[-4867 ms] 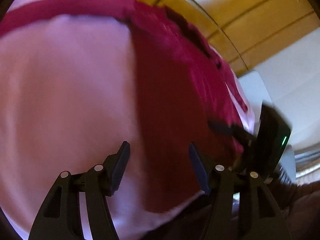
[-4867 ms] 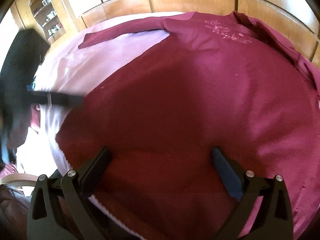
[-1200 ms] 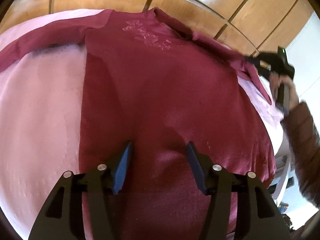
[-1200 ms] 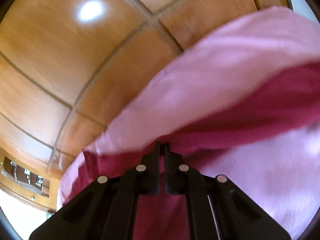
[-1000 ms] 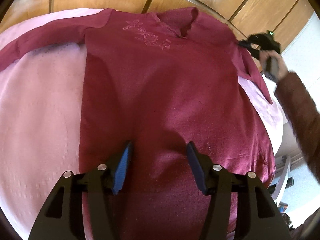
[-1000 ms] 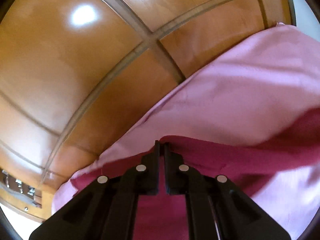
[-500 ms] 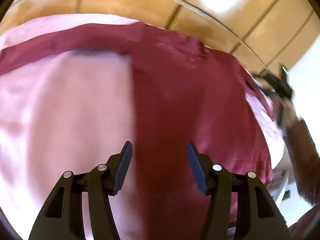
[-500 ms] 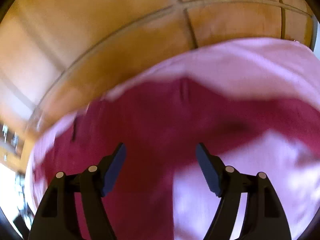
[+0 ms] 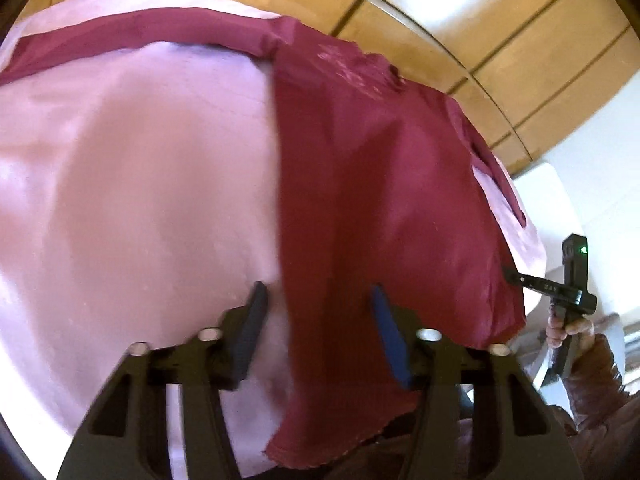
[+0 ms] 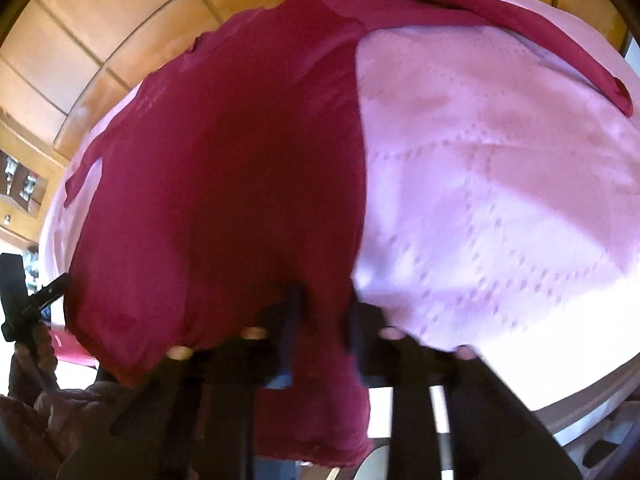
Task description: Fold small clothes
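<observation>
A dark red long-sleeved top [image 9: 372, 184] lies spread flat on a pink cloth [image 9: 132, 184], both sleeves stretched out. My left gripper [image 9: 316, 320] is open, its jaws either side of the top's lower left hem corner, which hangs over the near edge. My right gripper [image 10: 324, 320] is open too, its jaws either side of the lower right hem corner [image 10: 316, 412]; the view is blurred. The top also shows in the right wrist view [image 10: 240, 168], as does the pink cloth [image 10: 500, 184]. Each gripper shows small in the other's view: the right one [image 9: 516, 278], the left one [image 10: 56, 284].
Wooden wall panels [image 9: 500, 28] rise behind the table. A white surface [image 9: 560, 208] stands at the right. A shelf with small items [image 10: 20, 184] is at the far left. The person's brown-sleeved arm [image 9: 592, 384] holds the right gripper.
The right gripper let go of the right sleeve, opened, and came down to the hem's right corner. The left gripper shifted left to the hem's left corner. The top's right sleeve now lies stretched out.
</observation>
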`<action>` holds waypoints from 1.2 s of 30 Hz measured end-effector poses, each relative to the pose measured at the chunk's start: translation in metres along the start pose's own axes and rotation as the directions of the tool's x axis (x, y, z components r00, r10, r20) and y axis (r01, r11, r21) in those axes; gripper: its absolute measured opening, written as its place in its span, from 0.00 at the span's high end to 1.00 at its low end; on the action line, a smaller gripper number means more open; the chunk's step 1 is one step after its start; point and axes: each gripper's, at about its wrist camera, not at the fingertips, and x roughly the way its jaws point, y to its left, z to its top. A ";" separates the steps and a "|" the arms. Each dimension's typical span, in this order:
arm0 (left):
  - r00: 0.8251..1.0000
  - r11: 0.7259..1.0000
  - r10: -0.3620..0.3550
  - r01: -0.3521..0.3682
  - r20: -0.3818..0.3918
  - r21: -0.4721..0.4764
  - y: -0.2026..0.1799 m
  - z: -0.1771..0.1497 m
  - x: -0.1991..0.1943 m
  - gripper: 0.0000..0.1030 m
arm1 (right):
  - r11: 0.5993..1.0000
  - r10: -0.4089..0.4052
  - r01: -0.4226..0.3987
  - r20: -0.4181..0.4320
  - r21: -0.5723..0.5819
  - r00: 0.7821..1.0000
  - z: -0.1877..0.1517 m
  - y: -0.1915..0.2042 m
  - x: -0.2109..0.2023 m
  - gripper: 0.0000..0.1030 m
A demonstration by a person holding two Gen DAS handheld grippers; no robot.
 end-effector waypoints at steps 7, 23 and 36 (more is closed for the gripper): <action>0.999 0.999 0.009 -0.012 0.049 0.051 0.004 0.007 -0.028 0.93 | 0.995 0.017 -0.011 0.050 -0.104 0.999 -0.007 0.022 -0.035 0.94; 0.989 0.996 0.060 -0.069 0.135 0.060 0.001 0.028 -0.052 0.93 | 0.988 -0.090 0.096 0.057 -0.124 0.994 -0.007 0.017 -0.033 0.61; 0.951 0.950 0.291 -0.300 0.103 0.084 -0.017 0.089 0.069 0.93 | 0.993 -0.060 0.063 0.039 -0.097 0.997 -0.009 0.007 0.005 0.46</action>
